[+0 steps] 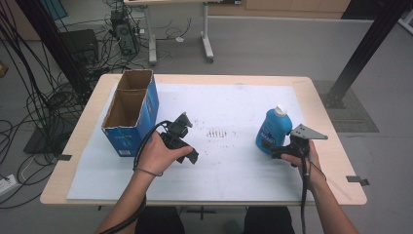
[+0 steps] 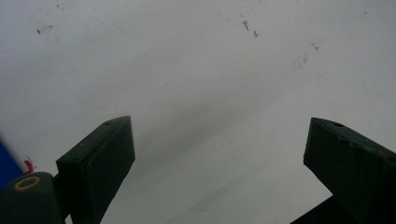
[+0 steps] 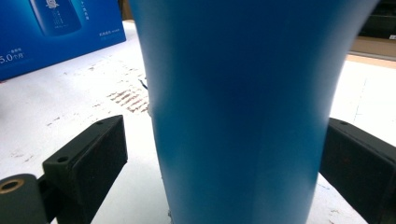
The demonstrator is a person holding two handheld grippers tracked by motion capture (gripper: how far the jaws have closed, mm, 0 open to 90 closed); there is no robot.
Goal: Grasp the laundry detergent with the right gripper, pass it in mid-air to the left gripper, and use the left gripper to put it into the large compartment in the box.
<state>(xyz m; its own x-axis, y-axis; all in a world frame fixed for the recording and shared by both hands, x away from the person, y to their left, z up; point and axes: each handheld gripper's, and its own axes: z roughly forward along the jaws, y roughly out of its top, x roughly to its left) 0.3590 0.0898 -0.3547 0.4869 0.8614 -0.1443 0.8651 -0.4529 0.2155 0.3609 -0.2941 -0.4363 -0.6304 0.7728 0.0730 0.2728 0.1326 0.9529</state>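
Observation:
A blue bottle (image 1: 269, 130) with a white cap stands upright on the right of the white sheet (image 1: 219, 168). My right gripper (image 1: 273, 150) is low at its base, jaws on either side of the bottle (image 3: 243, 93). In the right gripper view that gripper (image 3: 224, 126) is open: a gap shows between the left pad (image 3: 98, 154) and the bottle, while the right pad sits close against it. My left gripper (image 1: 187, 152) is held left of centre over the sheet, just right of the blue cardboard box (image 1: 129, 109). It (image 2: 219, 128) is open with only white sheet (image 2: 201, 70) between its jaws.
The blue box (image 3: 56, 32) is open at the top and stands at the table's left side. Dark scuff marks (image 1: 216, 132) dot the sheet's middle. The wooden table edge (image 1: 336, 161) runs just right of my right hand. Cables and a stand fill the floor behind.

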